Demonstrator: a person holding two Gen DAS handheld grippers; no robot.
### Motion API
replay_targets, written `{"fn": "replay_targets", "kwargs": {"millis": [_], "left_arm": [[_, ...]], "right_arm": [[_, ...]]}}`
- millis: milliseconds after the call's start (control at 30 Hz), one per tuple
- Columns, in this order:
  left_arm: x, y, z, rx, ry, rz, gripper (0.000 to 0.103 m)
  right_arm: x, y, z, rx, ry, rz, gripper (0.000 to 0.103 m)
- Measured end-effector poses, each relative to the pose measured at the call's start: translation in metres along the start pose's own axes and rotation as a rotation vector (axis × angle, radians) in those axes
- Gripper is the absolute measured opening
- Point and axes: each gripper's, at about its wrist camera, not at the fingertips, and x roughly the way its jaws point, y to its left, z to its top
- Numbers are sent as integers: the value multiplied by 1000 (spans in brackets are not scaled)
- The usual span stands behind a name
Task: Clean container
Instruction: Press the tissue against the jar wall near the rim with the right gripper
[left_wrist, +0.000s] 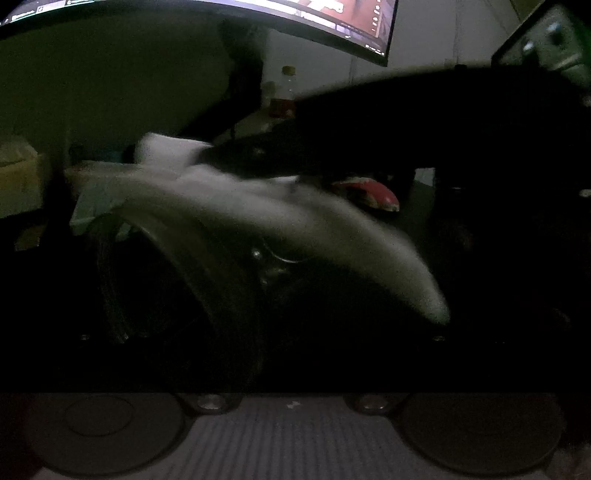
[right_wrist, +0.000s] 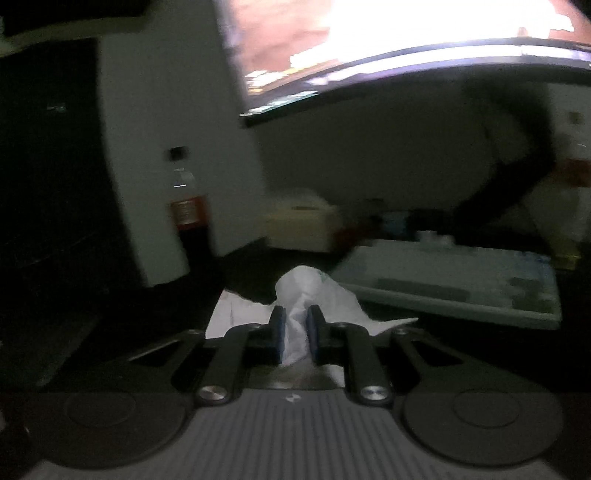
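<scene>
In the dim left wrist view a round metal container (left_wrist: 229, 266) lies tilted close to the camera, its pale rim arching across the middle. It sits between my left gripper's fingers, which are too dark to make out. The right gripper's dark body (left_wrist: 424, 125) reaches in from the right with white tissue (left_wrist: 166, 151) at its tip, over the container's rim. In the right wrist view my right gripper (right_wrist: 295, 325) is shut on the crumpled white tissue (right_wrist: 314, 291), which sticks out past its blue pads (right_wrist: 280, 328).
A curved monitor (right_wrist: 369, 48) glows above the desk. A dark drink bottle (right_wrist: 188, 218) stands by the wall at left. A white keyboard (right_wrist: 454, 280) lies at right. A red mouse (left_wrist: 373, 194) and a bottle (left_wrist: 286, 92) sit behind the container.
</scene>
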Motion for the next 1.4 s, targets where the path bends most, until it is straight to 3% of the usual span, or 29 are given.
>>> {"fn": "replay_targets", "kwargs": {"millis": [133, 233, 267, 367, 467, 533, 767, 800, 900, 1067, 1400], "left_arm": [[0, 0, -1, 0, -1, -2, 103], [1, 0, -1, -4, 0, -1, 103], [1, -1, -1, -3, 0, 1, 103], [3, -7, -2, 3, 1, 8, 103], [3, -12, -5, 8, 0, 18, 103], [-1, -16, -9, 9, -1, 22, 103], [-2, -23, -13, 0, -1, 20, 103], [-2, -24, -14, 0, 0, 20, 103], [35, 42, 12, 29, 12, -45, 103], [41, 51, 16, 28, 10, -49, 103], [60, 70, 28, 27, 10, -45, 103]], "right_arm": [[-2, -14, 0, 16, -5, -55, 15], [-4, -34, 2, 35, 2, -198, 15], [-6, -41, 3, 63, 10, -207, 15], [-7, -38, 7, 75, 46, -181, 14], [-8, -21, 11, 56, 96, -33, 15], [-7, -13, 13, 15, 130, 10, 14], [-1, -52, 28, 80, 171, -181, 13], [1, -50, 28, 80, 170, -180, 12], [1, -32, 27, 17, 165, -152, 12], [2, -10, 24, -39, 176, -112, 12], [5, -9, 22, -34, 164, -116, 13]]}}
